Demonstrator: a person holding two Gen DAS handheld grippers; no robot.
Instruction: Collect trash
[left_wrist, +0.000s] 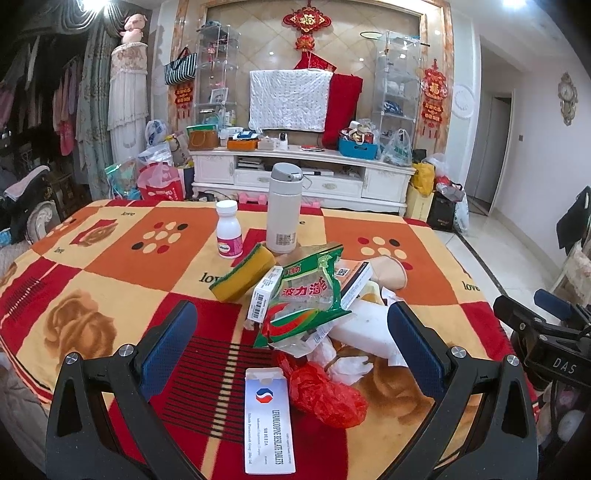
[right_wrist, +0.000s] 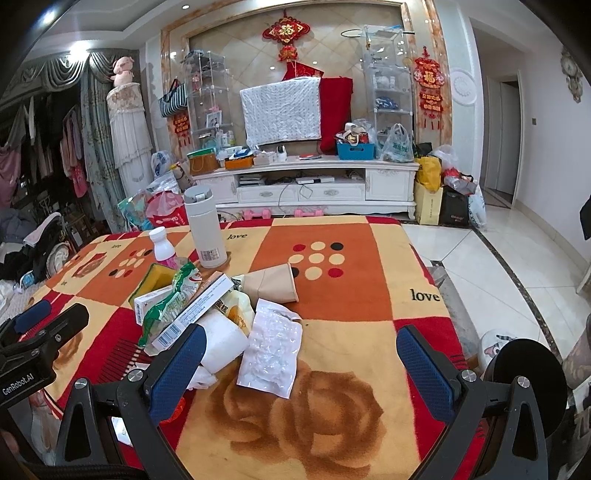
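Both grippers hang over the near edge of the blanket-covered table (right_wrist: 332, 295), both wide open, nothing held. The trash pile sits mid-table: green wrapper (left_wrist: 308, 291), red bag (left_wrist: 325, 395), white roll (right_wrist: 225, 343), clear packet (right_wrist: 271, 350).

The left gripper (left_wrist: 291, 354) has its fingers spread around the near end of the heap. The pill box (left_wrist: 269, 421) lies right between them, closest to the camera, its long axis running near to far, in line with the fingers. The red bag is just right of it, touching or nearly so.

The right gripper (right_wrist: 301, 369) frames the clear packet, which lies just inside its left finger (right_wrist: 177, 369), long axis also roughly near to far, leaning against the white roll.

So each hand has a piece dead ahead. My call: the left takes the box by closing across its narrow width, with no turn of the wrist needed. Bottle (left_wrist: 229, 232) and flask (left_wrist: 282, 206) stand farther off.
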